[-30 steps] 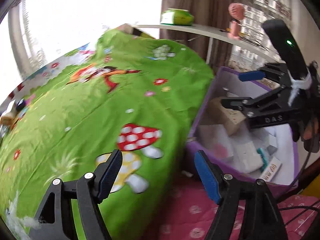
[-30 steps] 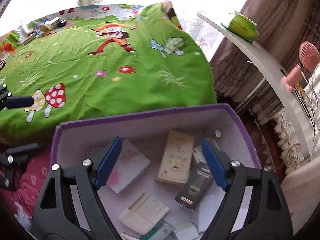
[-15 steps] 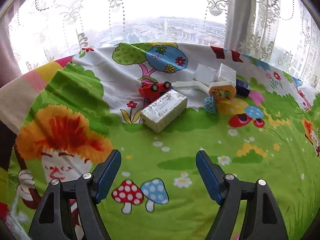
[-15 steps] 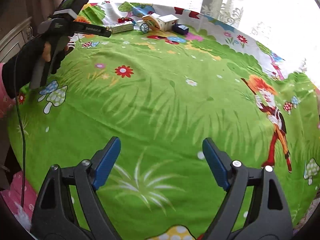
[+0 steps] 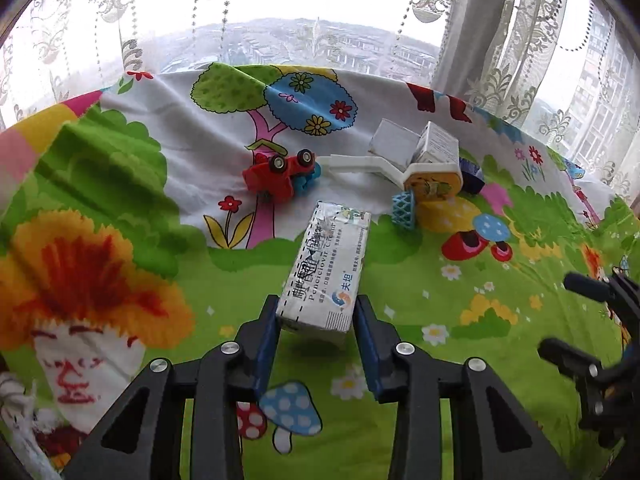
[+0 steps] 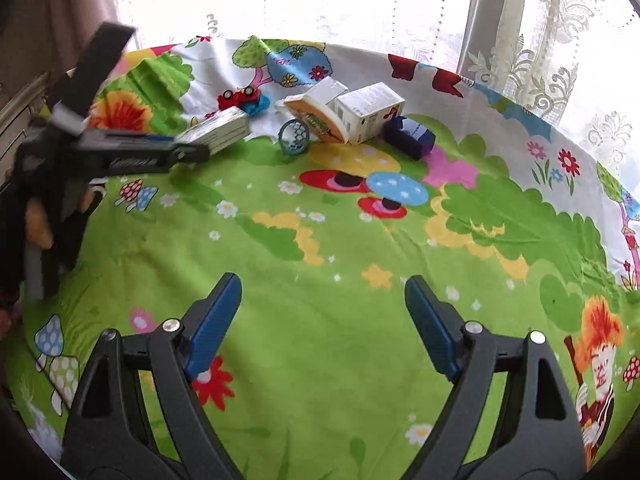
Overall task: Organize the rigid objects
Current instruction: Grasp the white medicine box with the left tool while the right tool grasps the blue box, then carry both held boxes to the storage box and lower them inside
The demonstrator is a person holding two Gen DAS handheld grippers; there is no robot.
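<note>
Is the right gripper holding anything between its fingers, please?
No, the right gripper is open, with only the green bedsheet visible between its blue fingers.

Bed covered by a green cartoon-print sheet (image 6: 320, 240), lace curtains (image 5: 500, 40) hung at the far window, brown drape (image 6: 52, 16) seen far left.

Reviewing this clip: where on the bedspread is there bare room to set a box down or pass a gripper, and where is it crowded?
Free: the broad green stretch of bedspread between the open right gripper and the far cluster.

Crowded: the far edge, where the red toy car, blue mesh ring, white boxes and dark blue box bunch together. The left gripper grips the cream box there.
</note>
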